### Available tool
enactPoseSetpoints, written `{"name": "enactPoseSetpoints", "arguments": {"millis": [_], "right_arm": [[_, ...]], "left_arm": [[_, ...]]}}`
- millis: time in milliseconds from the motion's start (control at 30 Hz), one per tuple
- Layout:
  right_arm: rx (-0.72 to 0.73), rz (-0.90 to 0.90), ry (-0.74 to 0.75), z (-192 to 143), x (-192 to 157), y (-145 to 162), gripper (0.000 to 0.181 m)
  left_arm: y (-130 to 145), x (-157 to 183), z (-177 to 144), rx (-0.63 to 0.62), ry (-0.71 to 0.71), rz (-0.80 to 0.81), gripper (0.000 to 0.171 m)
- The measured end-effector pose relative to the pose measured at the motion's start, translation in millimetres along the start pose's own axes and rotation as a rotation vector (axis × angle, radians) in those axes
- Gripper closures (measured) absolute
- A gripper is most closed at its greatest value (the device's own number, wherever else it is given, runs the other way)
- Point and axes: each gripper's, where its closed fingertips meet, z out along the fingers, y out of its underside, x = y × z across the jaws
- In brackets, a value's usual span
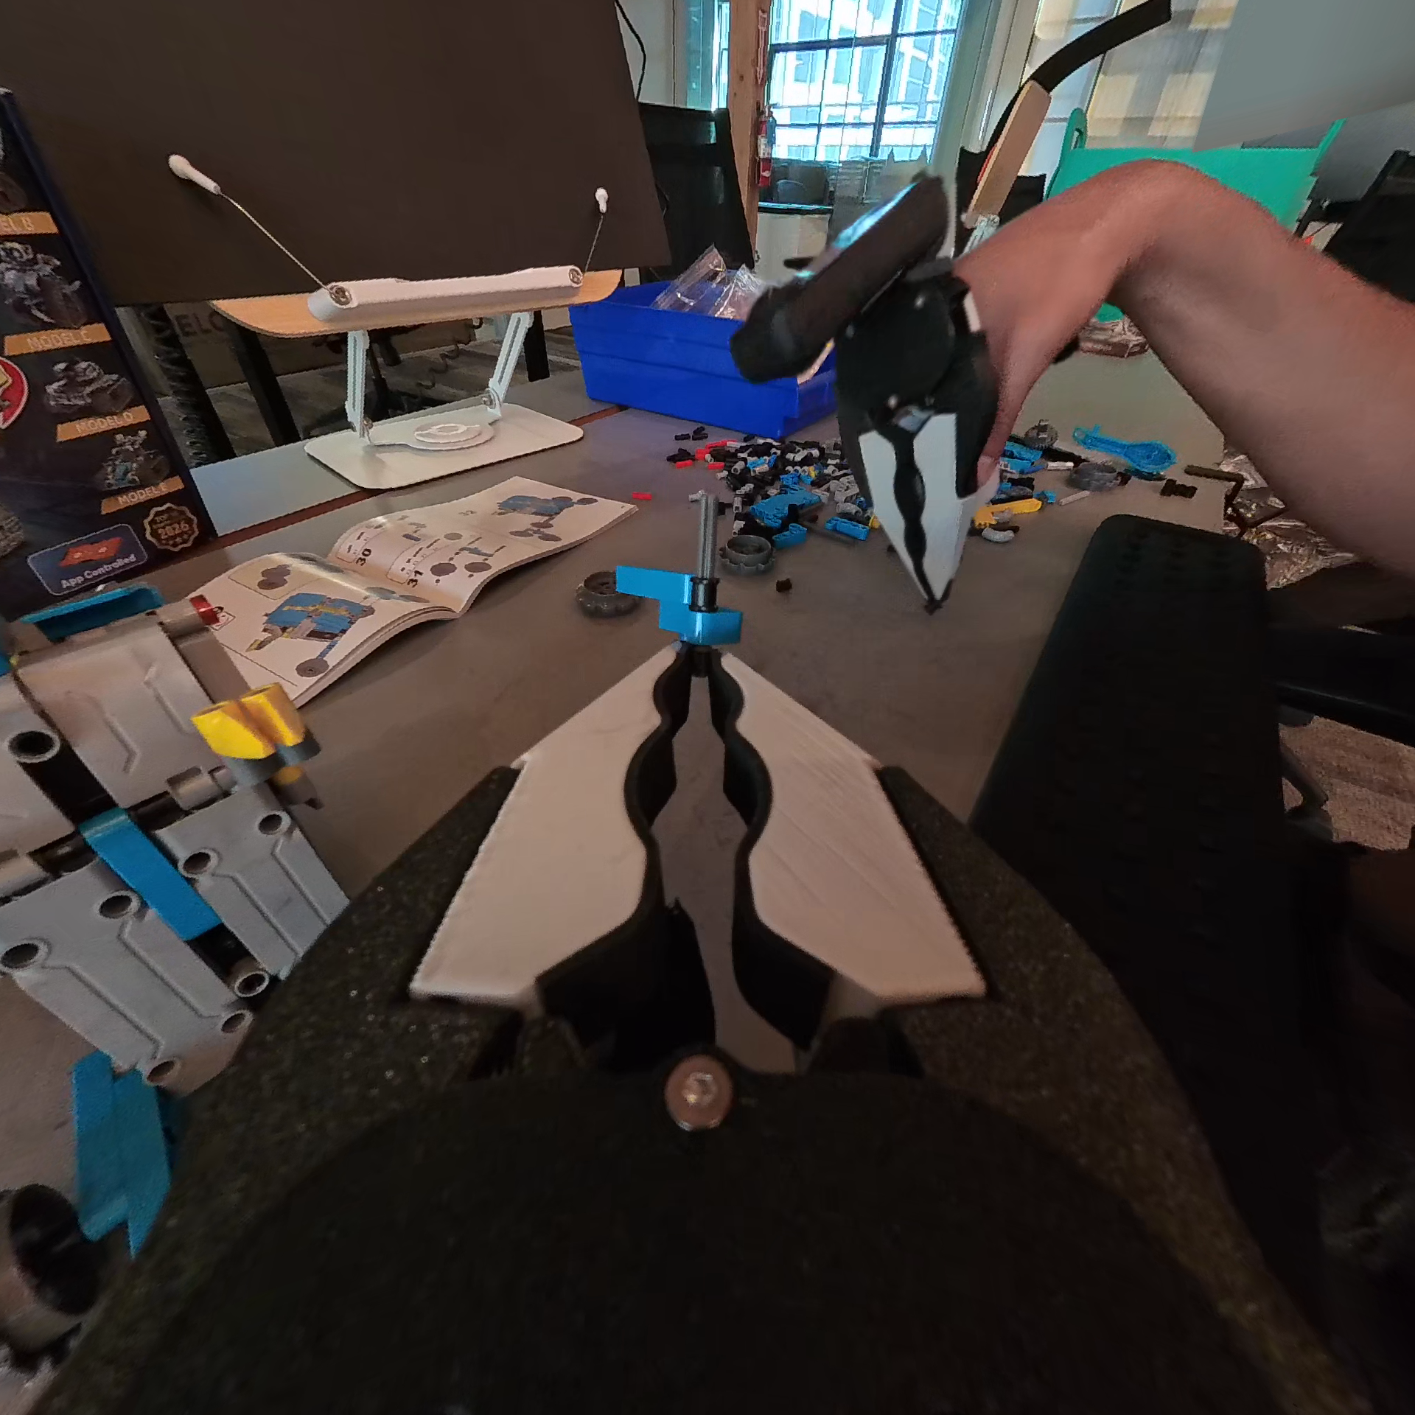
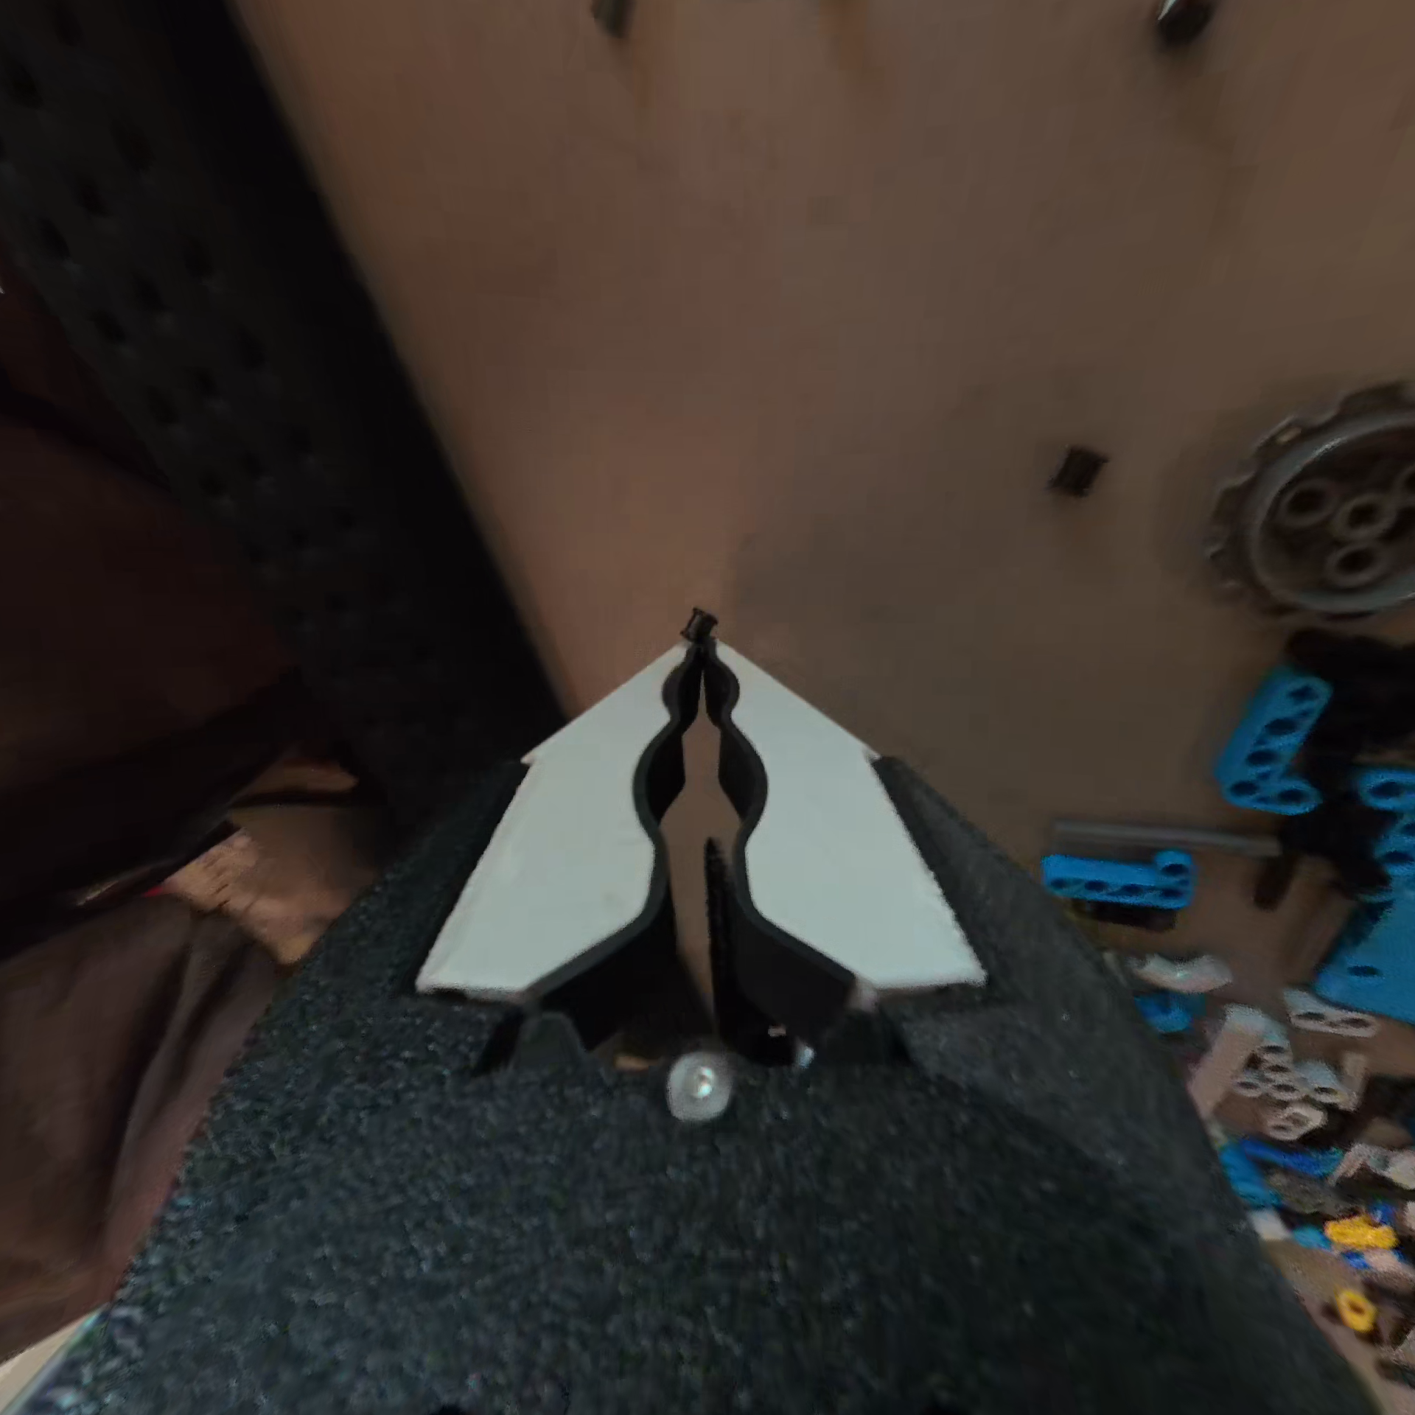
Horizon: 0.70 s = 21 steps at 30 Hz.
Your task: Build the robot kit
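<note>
My left gripper (image 1: 698, 658) is shut on the lower end of a grey axle (image 1: 704, 528) that carries a black bush and a blue angled beam (image 1: 681, 605); it holds them upright above the table. My right gripper (image 2: 698, 643) is shut on a small black pin (image 2: 698, 624) at its tips, above the brown tabletop (image 2: 804, 306). In the left wrist view the right gripper (image 1: 930, 601) points down with a hand on it, to the right of the axle.
A pile of small blue, black and grey parts (image 1: 812, 490) lies behind. Grey gears (image 1: 746, 553) and an open booklet (image 1: 398, 566) lie nearby. A grey and blue model (image 1: 138, 842) stands left. A blue bin (image 1: 689, 367), a white stand (image 1: 444, 429) and a black perforated chair (image 1: 1133, 766) surround. My right fingertips sit around 25 cm from my left ones.
</note>
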Motion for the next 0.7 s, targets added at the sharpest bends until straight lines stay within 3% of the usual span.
{"name": "enactPoseSetpoints", "arguments": {"millis": [200,500,600,700], "right_arm": [[-0.379,0.186,-0.047,8.5,-1.1,35.2,0.181],[-0.683,0.246,0.002,-5.0,6.6,55.4,0.181],[-0.725,0.226,0.015,-10.3,8.8,58.2,0.181],[-0.587,0.135,0.069,-14.3,14.0,45.8,0.181]], "left_arm": [[-0.6,0.6,-0.6,0.004,-0.001,0.006,0.168],[-1.3,1.5,-1.3,0.01,0.001,0.011,0.168],[-1.8,1.5,-1.9,0.014,0.002,0.01,0.169],[-3.0,0.9,-3.1,0.023,0.0,0.007,0.168]]}}
